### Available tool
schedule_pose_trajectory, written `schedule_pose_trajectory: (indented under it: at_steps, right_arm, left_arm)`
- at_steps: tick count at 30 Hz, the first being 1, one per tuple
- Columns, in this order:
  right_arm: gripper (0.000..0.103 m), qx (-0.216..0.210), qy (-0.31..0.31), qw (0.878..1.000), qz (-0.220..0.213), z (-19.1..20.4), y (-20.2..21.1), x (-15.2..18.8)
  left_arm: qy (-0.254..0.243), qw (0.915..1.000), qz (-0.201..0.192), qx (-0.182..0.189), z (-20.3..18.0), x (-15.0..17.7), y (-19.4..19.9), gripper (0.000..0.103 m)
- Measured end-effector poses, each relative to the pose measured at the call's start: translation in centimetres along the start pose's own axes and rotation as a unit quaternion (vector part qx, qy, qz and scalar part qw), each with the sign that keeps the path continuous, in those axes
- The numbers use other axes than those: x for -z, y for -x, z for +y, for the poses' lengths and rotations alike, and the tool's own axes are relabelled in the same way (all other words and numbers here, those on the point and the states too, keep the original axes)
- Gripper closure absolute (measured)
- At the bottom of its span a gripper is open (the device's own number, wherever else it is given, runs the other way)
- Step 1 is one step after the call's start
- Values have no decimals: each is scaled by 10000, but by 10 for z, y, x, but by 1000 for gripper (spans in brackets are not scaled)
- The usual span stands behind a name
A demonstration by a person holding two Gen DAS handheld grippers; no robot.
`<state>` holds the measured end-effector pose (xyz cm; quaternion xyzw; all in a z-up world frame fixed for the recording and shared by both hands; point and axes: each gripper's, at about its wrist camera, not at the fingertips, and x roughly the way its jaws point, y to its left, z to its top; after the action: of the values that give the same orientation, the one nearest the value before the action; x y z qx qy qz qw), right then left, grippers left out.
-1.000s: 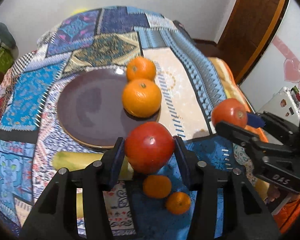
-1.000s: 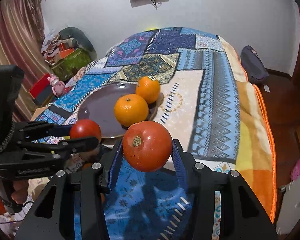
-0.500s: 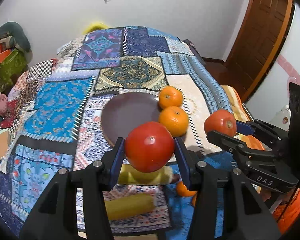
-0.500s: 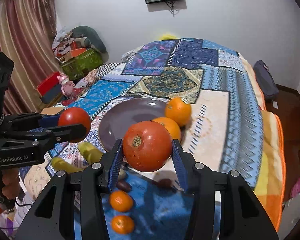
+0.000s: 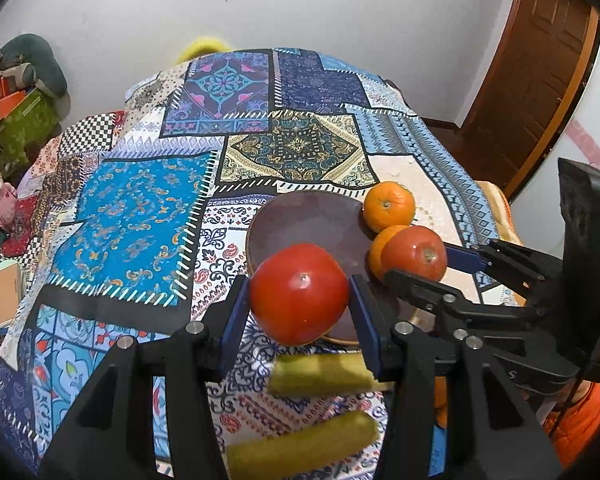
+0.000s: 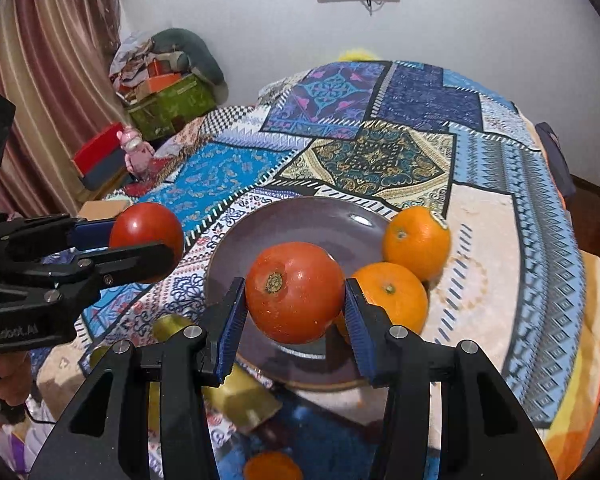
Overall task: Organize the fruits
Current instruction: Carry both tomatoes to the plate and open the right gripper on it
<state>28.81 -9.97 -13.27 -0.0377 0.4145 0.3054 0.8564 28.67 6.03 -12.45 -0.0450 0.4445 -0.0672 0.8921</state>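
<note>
the patchwork bed (image 6: 380, 160) carries a purple plate (image 6: 300, 224) with two oranges (image 6: 416, 242) at its right rim. each gripper's jaws are clamped on a tomato (image 6: 294, 292), held over the plate, likely for placing. yellow fruit (image 5: 320, 374) lies near, blurred and half hidden.

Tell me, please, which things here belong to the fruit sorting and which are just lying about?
Job:
- round red tomato, left gripper
- second red tomato, right gripper
- round purple plate
- two oranges

Lying about:
- pink toy figure
- green box
</note>
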Motion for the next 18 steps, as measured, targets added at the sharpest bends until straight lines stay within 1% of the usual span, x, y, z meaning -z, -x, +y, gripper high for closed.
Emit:
schedule_pose_trajectory:
  at_steps: [5, 9, 12, 18]
  right_arm:
    - [59, 86, 81, 9998, 157, -2, -19, -5]
    - [59, 133, 256, 9991, 297, -4, -33, -10]
    - [59, 203, 374, 9985, 342, -4, -39, -15]
    - [58, 140, 419, 9984, 360, -5, -46, -14]
  left_arm:
    - [59, 9998, 157, 133, 6, -3, -26, 54]
    - [34, 9995, 256, 161, 8, -4, -44, 54]
    - [70, 9993, 326, 192, 10, -4, -54, 54]
    - [131, 9988, 393, 264, 14, -4, -63, 54]
